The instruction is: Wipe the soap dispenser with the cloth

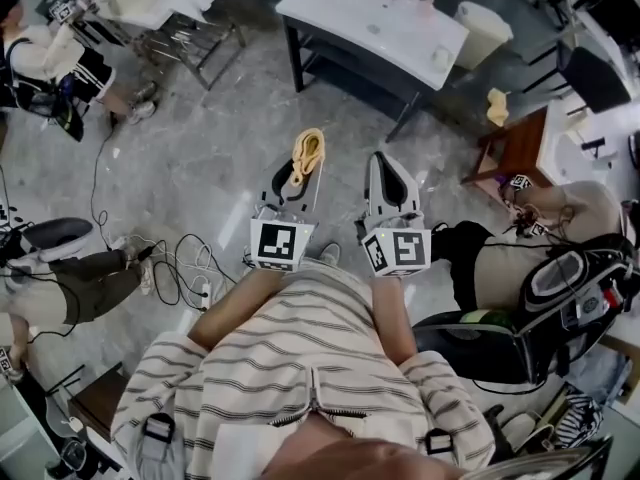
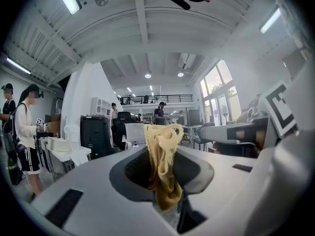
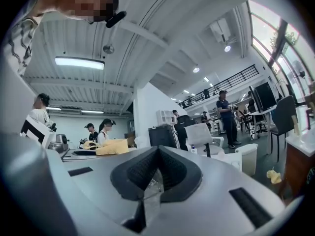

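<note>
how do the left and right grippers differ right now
The left gripper is shut on a yellow cloth that sticks up past its jaws; the right gripper grips nothing. The left gripper's jaws are kept slightly apart by the yellow cloth; the right gripper's jaws meet. Both are held level, side by side, pointing forward.

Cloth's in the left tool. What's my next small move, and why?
Probably walk toward the white table. The left tool is shut on the yellow cloth, the right tool is shut and empty, and both hang over floor, well short of the table.
</note>
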The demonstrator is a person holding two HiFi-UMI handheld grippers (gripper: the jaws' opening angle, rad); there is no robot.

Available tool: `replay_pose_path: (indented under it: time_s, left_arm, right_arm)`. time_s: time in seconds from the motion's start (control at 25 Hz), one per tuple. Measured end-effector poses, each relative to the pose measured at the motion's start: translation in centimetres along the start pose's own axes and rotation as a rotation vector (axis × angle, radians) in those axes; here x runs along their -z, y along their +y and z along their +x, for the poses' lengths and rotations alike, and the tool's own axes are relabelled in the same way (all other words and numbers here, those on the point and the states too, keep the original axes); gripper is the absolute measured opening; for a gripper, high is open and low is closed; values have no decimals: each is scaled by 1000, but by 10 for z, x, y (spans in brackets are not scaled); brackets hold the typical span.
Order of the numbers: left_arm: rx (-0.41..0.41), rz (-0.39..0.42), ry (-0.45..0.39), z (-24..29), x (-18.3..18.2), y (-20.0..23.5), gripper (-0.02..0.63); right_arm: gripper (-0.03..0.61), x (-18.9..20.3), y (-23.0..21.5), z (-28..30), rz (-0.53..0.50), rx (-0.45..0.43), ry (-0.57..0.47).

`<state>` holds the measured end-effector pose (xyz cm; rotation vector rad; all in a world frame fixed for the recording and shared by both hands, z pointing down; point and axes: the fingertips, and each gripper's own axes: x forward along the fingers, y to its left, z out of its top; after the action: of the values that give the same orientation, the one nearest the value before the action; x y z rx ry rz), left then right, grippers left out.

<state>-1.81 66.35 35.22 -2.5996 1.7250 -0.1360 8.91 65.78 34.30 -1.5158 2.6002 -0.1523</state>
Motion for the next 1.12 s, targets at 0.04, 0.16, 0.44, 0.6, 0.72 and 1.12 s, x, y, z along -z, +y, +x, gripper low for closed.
replay_pose_path:
  time_s: [0.04,0.16,0.44,0.6,0.72,1.12]
  left_arm:
    - [-4,-1,5,3,2,-4,89]
    - [-16,-2,31,10,9,-14,91]
    - [-7,-2,57,49,26,-6,94]
    - [-9,-25,57,94,33,25,95]
    - [1,-46,45,135,29,54,97]
    - [113,-49,4,285,-14,166,97]
  right_arm:
    - [0,1,-5,-1,1,-7,0]
    - [0,7,-16,-1,17,-30,14]
    - [0,24,-39,34,45,-49,50]
    - [0,30,-55,83,27,-59,62]
    - [0,26,-66,132,14,-69,58]
    - [0,-12,-101,314,-44,-61,25]
